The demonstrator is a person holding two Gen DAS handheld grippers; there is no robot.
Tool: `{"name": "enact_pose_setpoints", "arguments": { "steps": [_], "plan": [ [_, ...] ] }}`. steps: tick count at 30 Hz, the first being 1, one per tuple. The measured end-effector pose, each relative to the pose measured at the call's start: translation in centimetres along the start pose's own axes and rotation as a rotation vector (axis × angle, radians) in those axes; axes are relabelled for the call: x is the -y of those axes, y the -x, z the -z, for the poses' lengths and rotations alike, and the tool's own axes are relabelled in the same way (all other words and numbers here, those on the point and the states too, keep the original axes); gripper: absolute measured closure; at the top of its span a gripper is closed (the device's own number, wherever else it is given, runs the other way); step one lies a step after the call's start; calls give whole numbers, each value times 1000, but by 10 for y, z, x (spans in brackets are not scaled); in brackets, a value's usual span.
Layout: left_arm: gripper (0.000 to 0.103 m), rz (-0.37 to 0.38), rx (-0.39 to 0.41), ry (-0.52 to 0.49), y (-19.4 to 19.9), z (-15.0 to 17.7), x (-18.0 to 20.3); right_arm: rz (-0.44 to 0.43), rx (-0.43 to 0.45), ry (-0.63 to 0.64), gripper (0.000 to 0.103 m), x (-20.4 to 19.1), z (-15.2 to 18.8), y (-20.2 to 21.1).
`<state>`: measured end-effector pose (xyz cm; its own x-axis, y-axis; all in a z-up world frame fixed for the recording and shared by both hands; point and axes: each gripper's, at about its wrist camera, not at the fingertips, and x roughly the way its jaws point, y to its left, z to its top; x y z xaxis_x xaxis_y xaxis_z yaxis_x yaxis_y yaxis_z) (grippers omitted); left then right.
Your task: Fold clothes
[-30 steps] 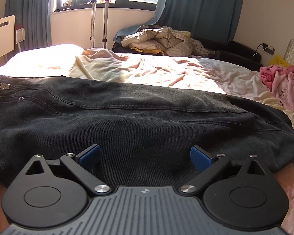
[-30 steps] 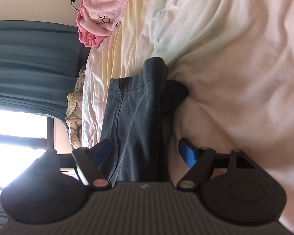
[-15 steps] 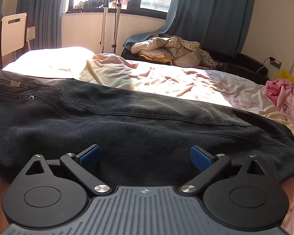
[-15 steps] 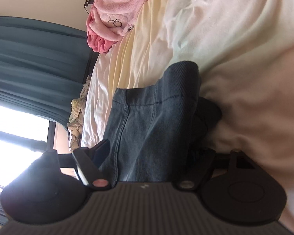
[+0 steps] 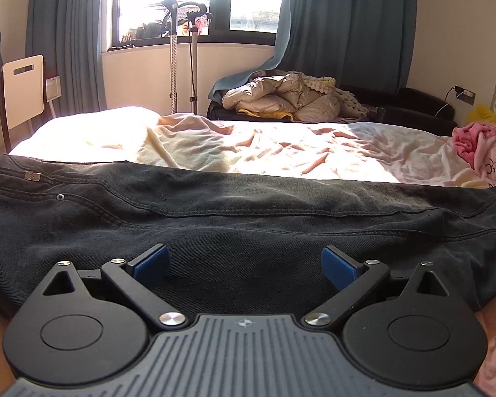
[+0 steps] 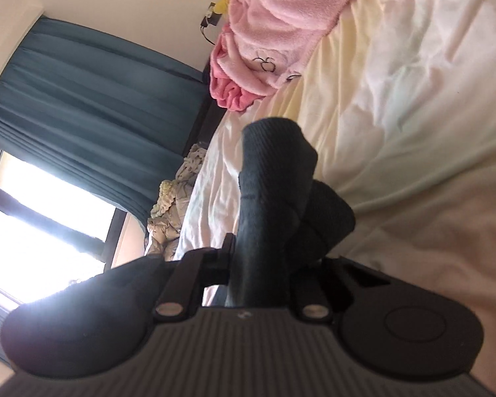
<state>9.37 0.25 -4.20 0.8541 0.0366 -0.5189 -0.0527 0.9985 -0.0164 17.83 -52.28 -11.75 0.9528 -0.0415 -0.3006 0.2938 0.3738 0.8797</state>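
Note:
Dark grey jeans (image 5: 234,228) lie stretched sideways across the bed, waistband with a rivet at the left. My left gripper (image 5: 244,263) is open, its blue pads just above the cloth near the middle of the jeans. In the right wrist view, rolled on its side, my right gripper (image 6: 263,264) is shut on the leg end of the jeans (image 6: 274,178), which is lifted off the sheet and bunched between the fingers.
The bed sheet (image 5: 281,149) is cream and rumpled. A pink fleece garment (image 5: 486,145) lies at the right end of the bed and also shows in the right wrist view (image 6: 274,33). A pile of beige bedding (image 5: 287,99), a garment steamer stand (image 5: 182,49) and a chair (image 5: 20,89) stand beyond.
My right gripper has closed on the jeans' leg end and lifted it off the sheet. My left gripper stays open and has shifted a little over the jeans.

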Motion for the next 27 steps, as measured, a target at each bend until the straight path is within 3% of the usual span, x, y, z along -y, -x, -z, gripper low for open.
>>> {"name": "enact_pose_setpoints", "arguments": {
  "steps": [3, 6, 10, 13, 21, 27],
  "plan": [
    [4, -34, 1, -11, -2, -11, -2, -39, 16, 73, 93, -19, 1, 6],
    [4, -55, -28, -19, -11, -26, -1, -16, 30, 65, 93, -17, -2, 6],
    [4, -62, -43, -49, -24, -46, 5, 12, 29, -57, 95, 3, -11, 6],
    [4, -51, -47, -53, -34, -57, 9, 14, 30, -82, 95, 5, -14, 7],
    [4, -80, -100, -137, -63, -40, 13, 24, 38, -4, 95, -4, -11, 9],
    [4, -87, -117, -117, -74, -24, 1, 44, 51, 32, 95, -7, -7, 9]
  ]
}}
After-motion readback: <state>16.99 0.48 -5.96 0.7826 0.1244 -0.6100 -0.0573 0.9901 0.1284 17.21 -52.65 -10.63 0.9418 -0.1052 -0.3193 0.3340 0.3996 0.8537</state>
